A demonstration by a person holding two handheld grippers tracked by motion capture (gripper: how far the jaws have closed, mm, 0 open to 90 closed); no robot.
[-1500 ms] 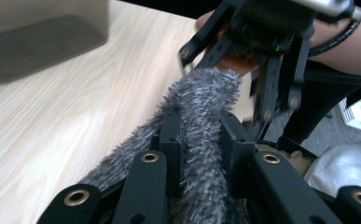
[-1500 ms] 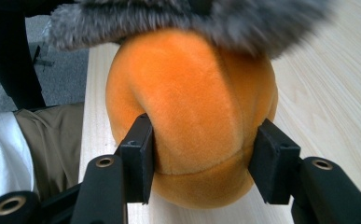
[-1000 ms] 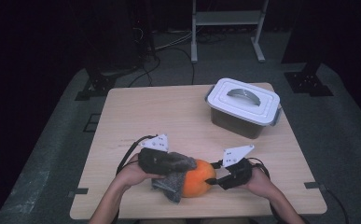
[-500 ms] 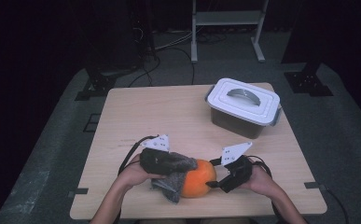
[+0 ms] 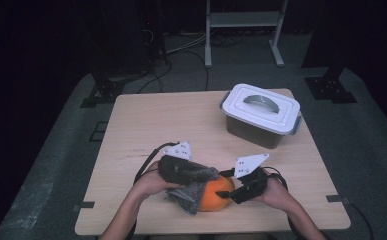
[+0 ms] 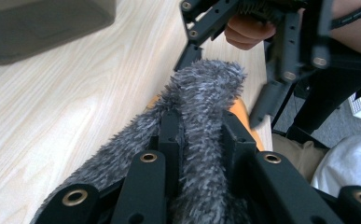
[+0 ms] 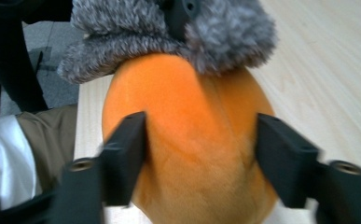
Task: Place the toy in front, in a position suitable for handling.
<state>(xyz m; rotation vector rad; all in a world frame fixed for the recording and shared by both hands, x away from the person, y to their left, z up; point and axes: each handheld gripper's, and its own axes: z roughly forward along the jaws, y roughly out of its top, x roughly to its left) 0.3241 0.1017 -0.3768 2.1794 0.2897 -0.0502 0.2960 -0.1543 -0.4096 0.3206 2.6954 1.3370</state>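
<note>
Two hand-held grippers meet at my bench's near edge: my left hand-held gripper clamps the grey fuzzy cloth, while my right hand-held gripper, jaws just closing, straddles the orange plush ball beneath it.

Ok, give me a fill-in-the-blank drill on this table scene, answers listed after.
1. The left gripper is shut on a fuzzy ____ cloth.
2. The cloth drapes over a soft ____ ball.
3. The right gripper, its jaws just closing, straddles the ____.
4. The lid of the lidded bin at the table's far right is ____.

Missing words: grey; orange; ball; white
</note>
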